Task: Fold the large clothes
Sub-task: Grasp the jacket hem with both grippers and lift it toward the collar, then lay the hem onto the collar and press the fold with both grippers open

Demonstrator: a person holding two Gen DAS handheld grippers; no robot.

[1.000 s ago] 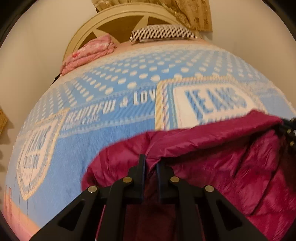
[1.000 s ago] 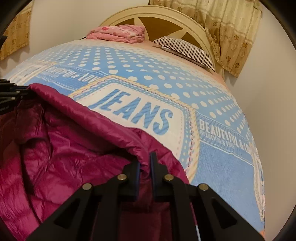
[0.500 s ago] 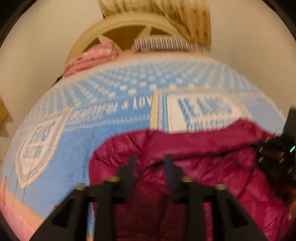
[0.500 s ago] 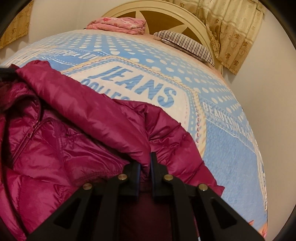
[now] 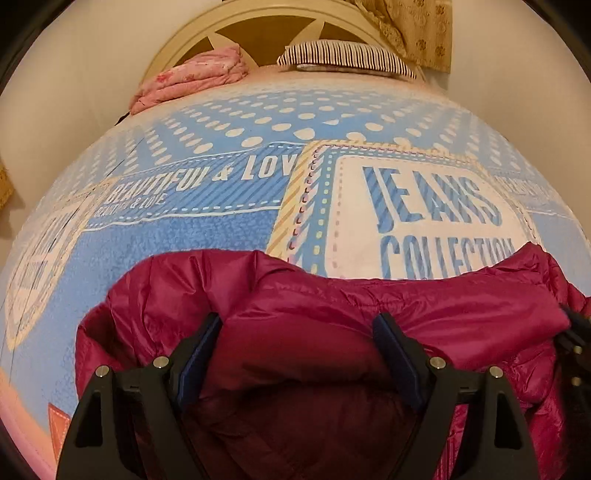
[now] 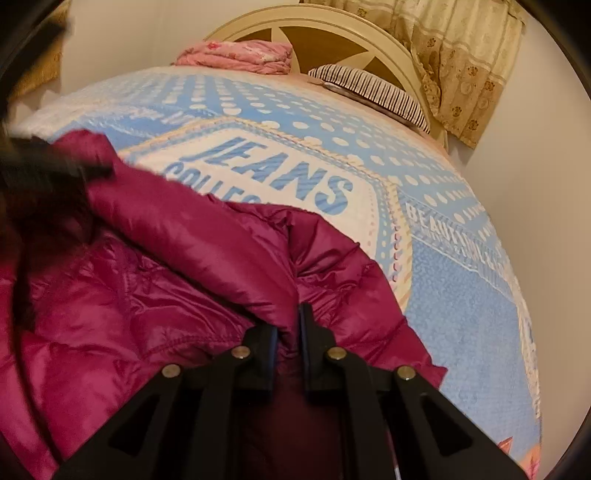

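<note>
A magenta puffer jacket lies on the blue patterned bedspread, at the near end of the bed. My left gripper is open, its jaws wide apart over a fold of the jacket. My right gripper is shut on a fold of the jacket near its right edge. The left gripper shows blurred at the left of the right wrist view. The right gripper shows at the right edge of the left wrist view.
A folded pink blanket and a striped pillow lie at the cream headboard. Walls stand on both sides of the bed. A beige curtain hangs at the back right.
My left gripper has opened and let go of the jacket. The jacket has come down and back onto the bed, uncovering more of the bedspread print. The right gripper stays shut.
</note>
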